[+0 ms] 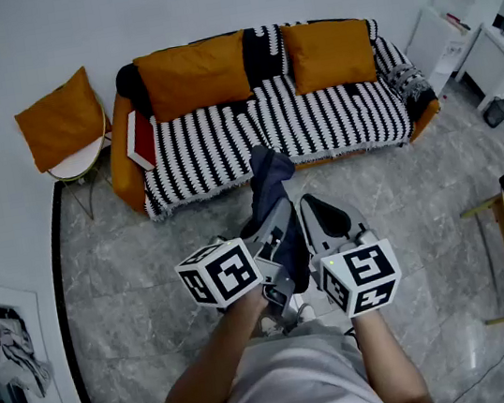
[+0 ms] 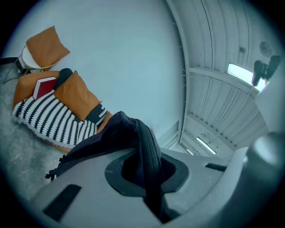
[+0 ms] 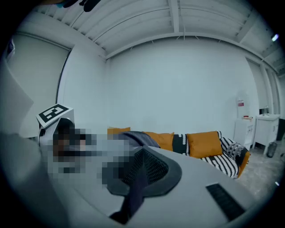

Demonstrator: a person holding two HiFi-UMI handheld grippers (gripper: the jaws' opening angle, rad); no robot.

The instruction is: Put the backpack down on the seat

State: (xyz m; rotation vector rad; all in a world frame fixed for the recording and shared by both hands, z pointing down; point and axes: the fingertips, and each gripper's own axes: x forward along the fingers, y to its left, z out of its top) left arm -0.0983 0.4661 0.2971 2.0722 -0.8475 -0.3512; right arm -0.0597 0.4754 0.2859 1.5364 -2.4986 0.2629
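Navy backpack (image 1: 271, 180), orange cushions (image 1: 194, 74), black-and-white striped sofa (image 1: 223, 140)

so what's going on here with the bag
A person stands facing the striped sofa, holding a dark backpack up with both tools. The left hand-held gripper and the right hand-held gripper are each clamped on a strap of it. The backpack hangs over the floor, not yet on the sofa.

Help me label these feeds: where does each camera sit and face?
Head view: on the person's head, facing down at the black-and-white striped sofa; forearms, left gripper, right gripper show.
Left gripper view: on that gripper, along jaws shut on the dark navy fabric backpack, toward the sofa.
Right gripper view: likewise, from its gripper, toward the sofa.
All share sofa, backpack.
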